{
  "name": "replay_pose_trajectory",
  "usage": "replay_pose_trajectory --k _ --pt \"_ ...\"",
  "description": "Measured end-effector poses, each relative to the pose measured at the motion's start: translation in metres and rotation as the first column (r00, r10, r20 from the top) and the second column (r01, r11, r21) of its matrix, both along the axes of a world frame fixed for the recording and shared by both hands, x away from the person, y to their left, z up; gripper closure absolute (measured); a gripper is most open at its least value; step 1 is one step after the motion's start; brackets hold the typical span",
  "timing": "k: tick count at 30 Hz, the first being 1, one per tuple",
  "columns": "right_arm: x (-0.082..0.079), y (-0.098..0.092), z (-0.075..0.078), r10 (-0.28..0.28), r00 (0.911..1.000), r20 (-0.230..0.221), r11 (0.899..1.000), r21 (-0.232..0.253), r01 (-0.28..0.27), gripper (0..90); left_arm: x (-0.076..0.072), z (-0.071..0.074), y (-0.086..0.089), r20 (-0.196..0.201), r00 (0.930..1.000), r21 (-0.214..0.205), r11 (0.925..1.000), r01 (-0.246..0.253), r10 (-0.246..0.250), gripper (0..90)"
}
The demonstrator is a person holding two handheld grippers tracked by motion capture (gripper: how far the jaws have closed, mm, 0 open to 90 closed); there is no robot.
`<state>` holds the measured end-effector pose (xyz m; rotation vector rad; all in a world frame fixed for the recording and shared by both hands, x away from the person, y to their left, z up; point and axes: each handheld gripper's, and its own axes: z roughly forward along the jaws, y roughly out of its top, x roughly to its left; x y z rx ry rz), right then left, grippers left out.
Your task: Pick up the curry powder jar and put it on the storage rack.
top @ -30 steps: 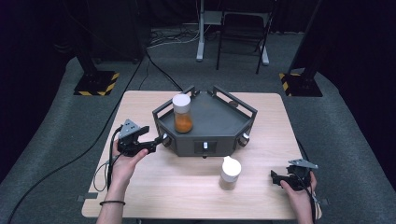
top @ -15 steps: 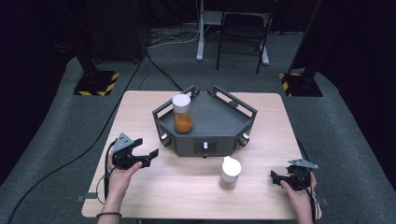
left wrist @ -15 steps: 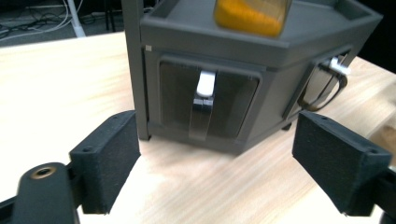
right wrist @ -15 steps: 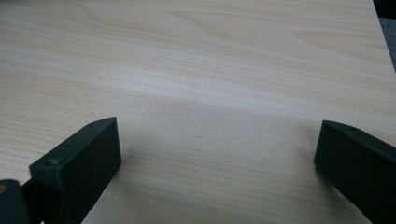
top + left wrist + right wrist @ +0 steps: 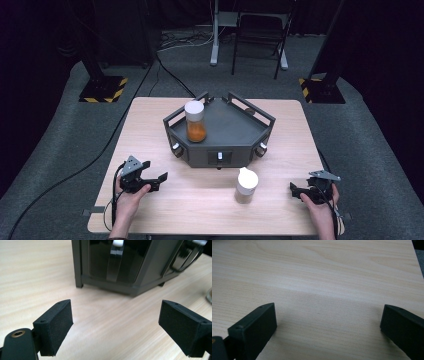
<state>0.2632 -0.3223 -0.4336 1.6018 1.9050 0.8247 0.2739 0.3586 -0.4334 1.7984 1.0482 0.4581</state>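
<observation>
resting low over the wooden table (image 5: 150, 130), the left gripper (image 5: 150, 181) sits near the table's front left part with its jaws spread wide and nothing between them; in the left gripper view the two black pads (image 5: 56, 326) frame bare wood, and ahead of them stands the dark hexagonal tray (image 5: 120, 265), close but not touching. on that tray, seen from the high view, an upright jar with orange contents (image 5: 195, 121) and a white lid stands toward the tray's left rear, well beyond the left gripper. the right gripper (image 5: 305, 191) lies near the table's front right edge, held in the person's hand (image 5: 320, 210), jaws likewise wide apart and empty, with plain table surface in front of it. a second jar with a white lid (image 5: 246, 185) stands on the table between the two grippers, nearer the right one and just in front of the tray (image 5: 235, 135).
</observation>
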Motion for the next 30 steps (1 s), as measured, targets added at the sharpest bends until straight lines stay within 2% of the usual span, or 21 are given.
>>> replay_pose_trajectory --k 3,8,13,18,22,25,30 --pt "0.0 0.0 0.0 0.0 1.0 0.0 1.0 0.0 0.0 0.0 0.0 -0.007 0.002 -0.018 0.9998 0.005 1.0 0.0 0.0 12.9" --pt "0.0 0.0 0.0 0.0 1.0 0.0 1.0 0.0 0.0 0.0 0.001 -0.01 0.002 -0.041 0.9992 0.039 0.9992 0.004 -0.002 13.4" --pt "0.0 0.0 0.0 0.0 1.0 0.0 1.0 0.0 0.0 0.0 0.003 -0.015 0.003 -0.073 0.9973 0.031 0.9995 -0.006 0.008 13.4" --pt "0.0 0.0 0.0 0.0 1.0 0.0 1.0 0.0 0.0 0.0 0.004 -0.016 0.001 -0.095 0.9954 0.056 0.9984 -0.007 0.012 13.4" --pt "0.0 0.0 0.0 0.0 1.0 0.0 1.0 0.0 0.0 0.0 0.006 -0.018 0.002 -0.117 0.9931 0.054 0.9985 -0.005 0.012 13.4" --pt "0.0 0.0 0.0 0.0 1.0 0.0 1.0 0.0 0.0 0.0 0.007 -0.017 0.001 -0.136 0.9906 0.067 0.9978 -0.002 0.011 13.5" --pt "0.0 0.0 0.0 0.0 1.0 0.0 1.0 0.0 0.0 0.0 0.007 -0.015 -0.001 -0.147 0.9889 0.092 0.9957 -0.006 0.019 13.4"
